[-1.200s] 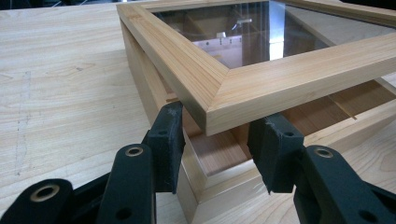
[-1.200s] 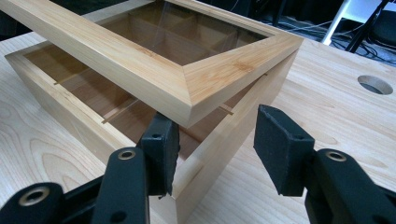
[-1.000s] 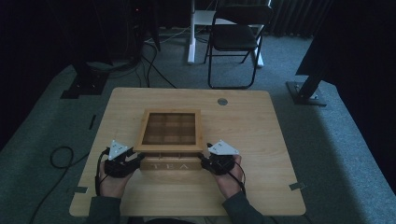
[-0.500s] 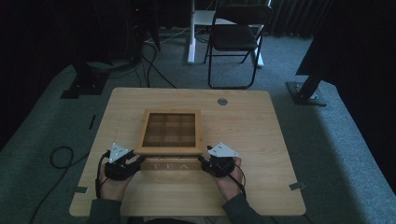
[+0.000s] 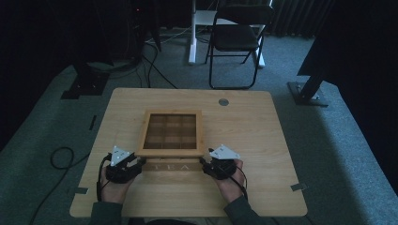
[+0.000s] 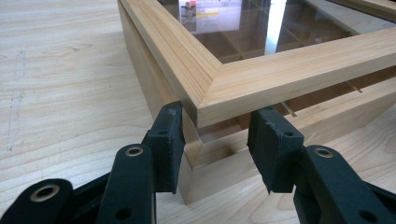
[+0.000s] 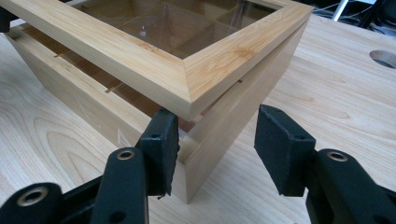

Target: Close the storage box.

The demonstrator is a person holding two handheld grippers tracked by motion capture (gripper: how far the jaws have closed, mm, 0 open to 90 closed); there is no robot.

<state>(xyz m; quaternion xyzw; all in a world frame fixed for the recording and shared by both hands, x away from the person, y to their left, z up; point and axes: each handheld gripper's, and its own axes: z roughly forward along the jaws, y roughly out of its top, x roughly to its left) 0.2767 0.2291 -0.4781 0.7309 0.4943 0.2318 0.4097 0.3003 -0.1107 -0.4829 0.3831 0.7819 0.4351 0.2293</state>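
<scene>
Lid coming up on the tea box, both grippers under its near corners.

Wooden desk (image 5: pixel 263 140) fills mid-frame; the tea box (image 5: pixel 171 161) sits centre, its glass-paned lid (image 5: pixel 172 132) raised off the front wall, gap showing in both gripper views. Left gripper (image 6: pixel 217 140) at lower left and right gripper (image 7: pixel 217 144) at lower right: fingers spread, released, straddling the corners with nothing clamped. To do this well, I'd say lift both corners evenly so the lid doesn't twist, keeping the base planted. Against a second ago, the hands sit slightly lower in frame and the lid looks higher.
</scene>
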